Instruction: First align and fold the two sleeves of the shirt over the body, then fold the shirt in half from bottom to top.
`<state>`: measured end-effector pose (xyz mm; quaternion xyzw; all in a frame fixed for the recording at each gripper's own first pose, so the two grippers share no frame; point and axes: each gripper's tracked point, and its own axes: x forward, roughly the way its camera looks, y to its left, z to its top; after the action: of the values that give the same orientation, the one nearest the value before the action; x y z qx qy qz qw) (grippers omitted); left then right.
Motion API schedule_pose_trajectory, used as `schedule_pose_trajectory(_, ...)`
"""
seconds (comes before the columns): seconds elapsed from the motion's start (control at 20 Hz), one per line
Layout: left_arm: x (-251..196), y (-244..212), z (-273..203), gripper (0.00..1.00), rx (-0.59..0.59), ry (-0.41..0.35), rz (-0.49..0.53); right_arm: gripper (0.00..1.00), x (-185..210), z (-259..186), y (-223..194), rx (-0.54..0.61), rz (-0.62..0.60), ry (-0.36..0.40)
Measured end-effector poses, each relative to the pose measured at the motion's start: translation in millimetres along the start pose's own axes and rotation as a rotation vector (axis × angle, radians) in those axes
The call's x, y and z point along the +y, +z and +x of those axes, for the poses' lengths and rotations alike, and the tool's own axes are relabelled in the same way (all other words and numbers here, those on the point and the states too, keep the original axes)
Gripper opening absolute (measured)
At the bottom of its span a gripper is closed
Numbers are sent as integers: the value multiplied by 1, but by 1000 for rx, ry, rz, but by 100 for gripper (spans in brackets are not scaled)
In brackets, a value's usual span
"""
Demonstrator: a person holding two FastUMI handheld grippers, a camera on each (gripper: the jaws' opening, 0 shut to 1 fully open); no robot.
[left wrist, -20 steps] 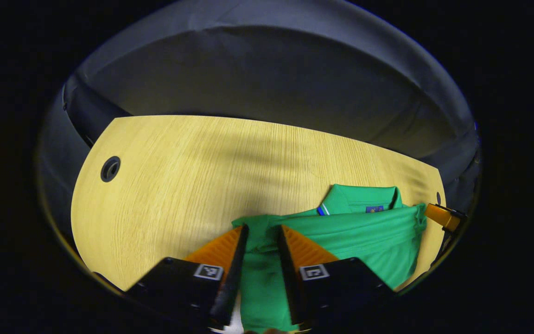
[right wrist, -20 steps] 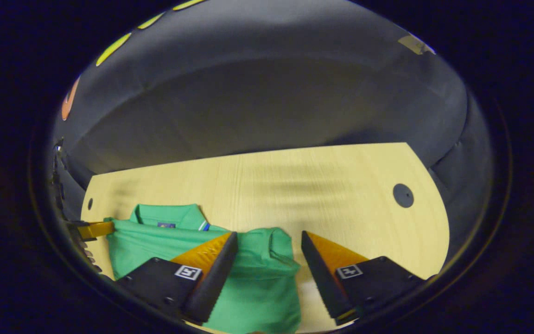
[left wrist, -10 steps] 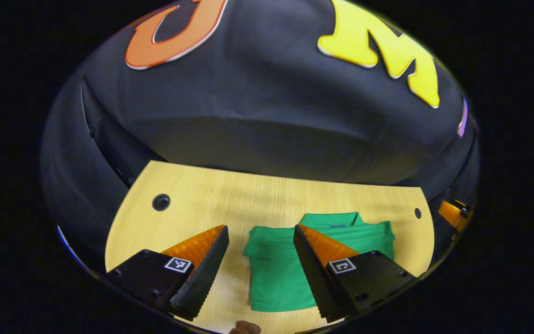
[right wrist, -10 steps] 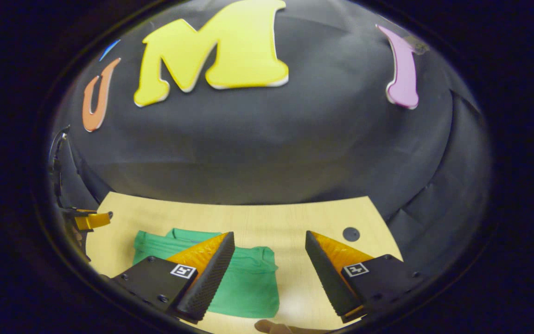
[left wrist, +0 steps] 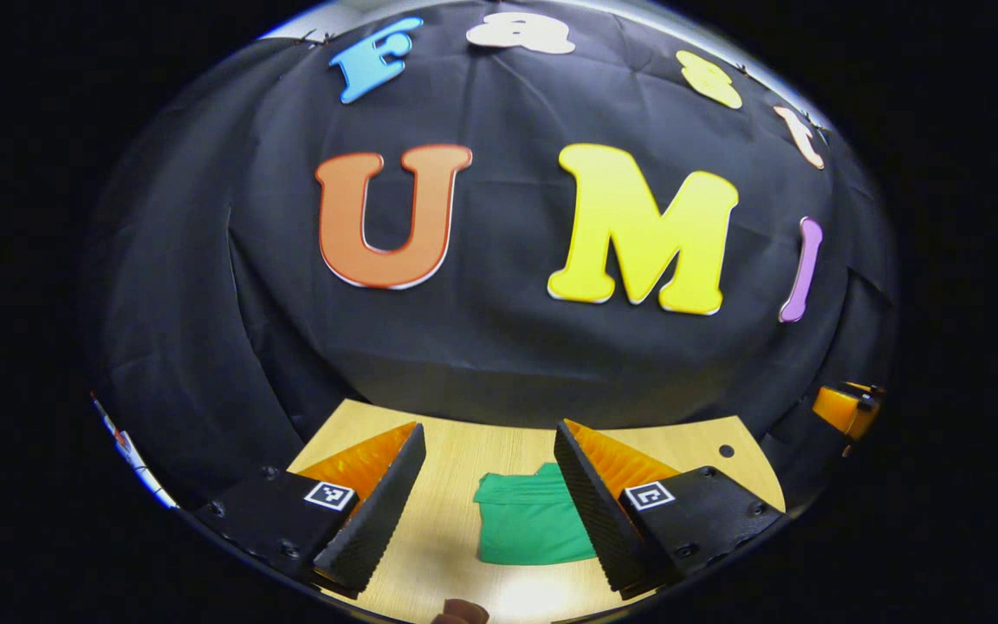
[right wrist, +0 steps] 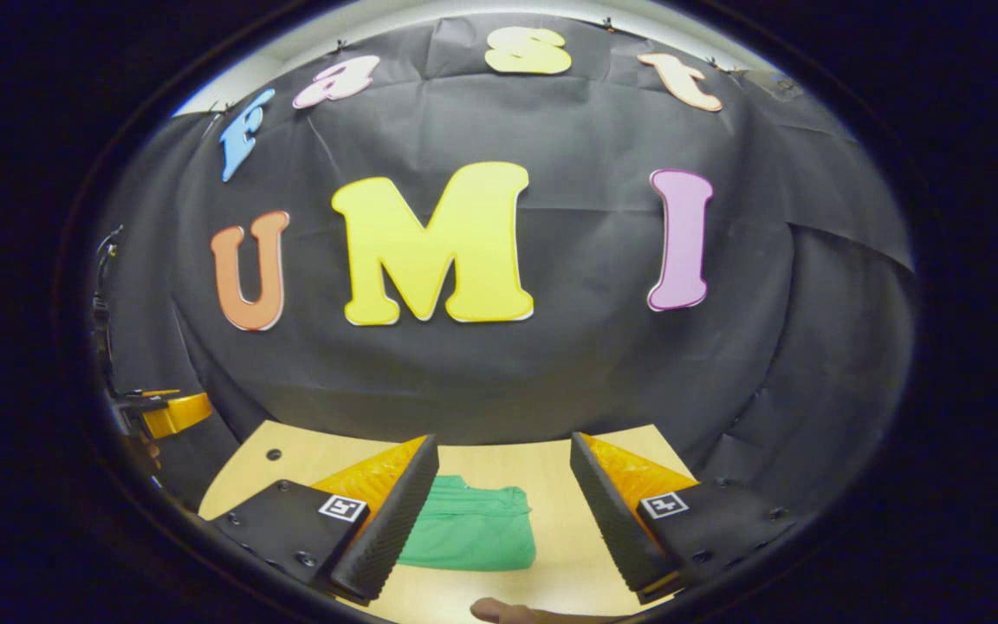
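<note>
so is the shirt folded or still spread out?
Folded. The green shirt lies on the table as a compact rectangle, no sleeves sticking out. Both tongs, left and right, are open and off it.

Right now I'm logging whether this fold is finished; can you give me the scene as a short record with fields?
shirt: green, folded into a compact rectangle, lying flat
table: light wood, shirt resting on it
left gripper: open, holding nothing, above the table
right gripper: open, holding nothing, above the table
task state: both folds look done
</note>
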<state>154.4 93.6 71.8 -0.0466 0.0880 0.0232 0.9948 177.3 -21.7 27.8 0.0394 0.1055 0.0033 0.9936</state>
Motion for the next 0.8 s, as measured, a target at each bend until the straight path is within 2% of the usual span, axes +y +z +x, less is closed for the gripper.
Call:
schedule_pose_trajectory(0.15,3,20,-53,97,-92,11,85,94,-3,-48,11,-57,-57,-12)
schedule_pose_trajectory(0.3,-3,20,-104,97,-133,13,89,98,3,-100,12,-95,-55,18)
schedule_pose_trajectory(0.35,-3,21,-119,97,-159,18,93,95,2,-112,10,-110,-55,17)
schedule_pose_trajectory(0.45,-8,19,-145,97,-209,23,114,98,-3,-132,5,-152,-74,-11)
schedule_pose_trajectory(0.55,-20,6,-167,96,-213,2,122,94,3,-154,-4,-179,-85,-10)
schedule_pose_trajectory(0.7,-42,-13,-191,96,-195,-53,93,94,12,-176,-21,-196,-104,-5)
schedule_pose_trajectory(0.75,-47,-15,-195,92,-200,-60,98,95,17,-183,-25,-197,-97,2)
schedule_pose_trajectory(0.8,-53,-19,-198,96,-198,-69,109,95,24,-189,-30,-189,-90,15)
